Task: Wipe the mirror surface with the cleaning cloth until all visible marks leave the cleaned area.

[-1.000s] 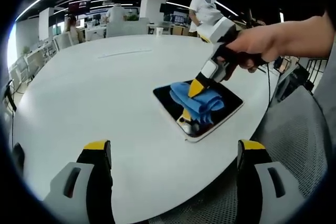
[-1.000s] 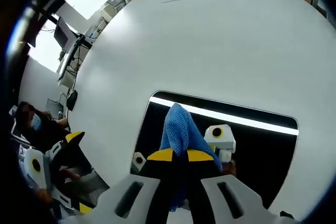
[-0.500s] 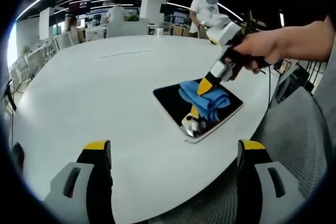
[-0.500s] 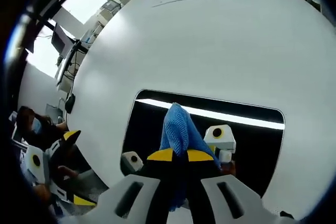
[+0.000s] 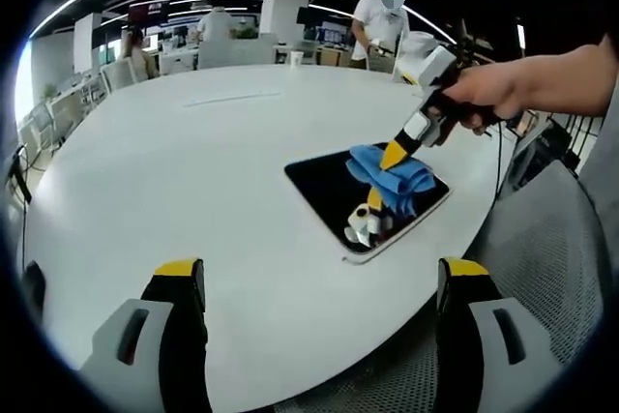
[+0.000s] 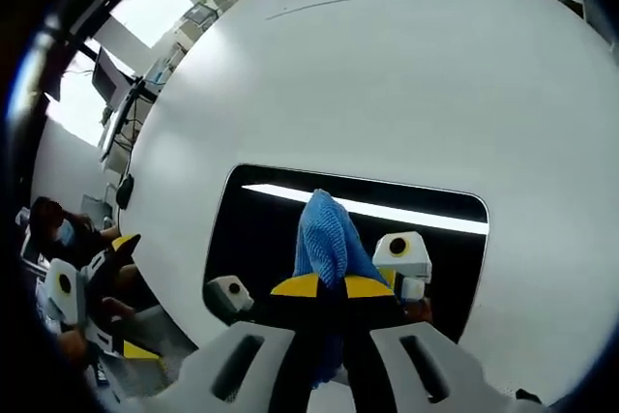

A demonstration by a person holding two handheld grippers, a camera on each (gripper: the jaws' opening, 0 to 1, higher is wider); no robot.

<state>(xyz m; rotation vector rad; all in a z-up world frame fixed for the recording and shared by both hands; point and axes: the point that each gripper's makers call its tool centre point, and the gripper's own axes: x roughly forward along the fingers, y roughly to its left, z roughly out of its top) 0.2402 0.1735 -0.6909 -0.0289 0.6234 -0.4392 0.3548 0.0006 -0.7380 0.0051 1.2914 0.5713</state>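
A dark rectangular mirror (image 5: 334, 191) (image 6: 261, 229) lies flat on the white round table (image 5: 174, 171), near its right edge. A blue cleaning cloth (image 5: 401, 173) (image 6: 327, 239) rests crumpled on the mirror's far right part. My right gripper (image 5: 395, 156) (image 6: 332, 286), held by a hand, presses down on the cloth and is shut on it. The mirror reflects the gripper. My left gripper (image 5: 319, 282) hovers open near the table's front edge, well short of the mirror, with nothing between its fingers.
A grey mesh chair (image 5: 542, 249) stands to the right of the table. People, desks and chairs fill the office beyond the table's far side (image 5: 222, 45). The left gripper (image 6: 82, 287) appears at the lower left of the right gripper view.
The right gripper has dragged the blue cloth across the mirror toward its far right end. The left gripper has stayed still.
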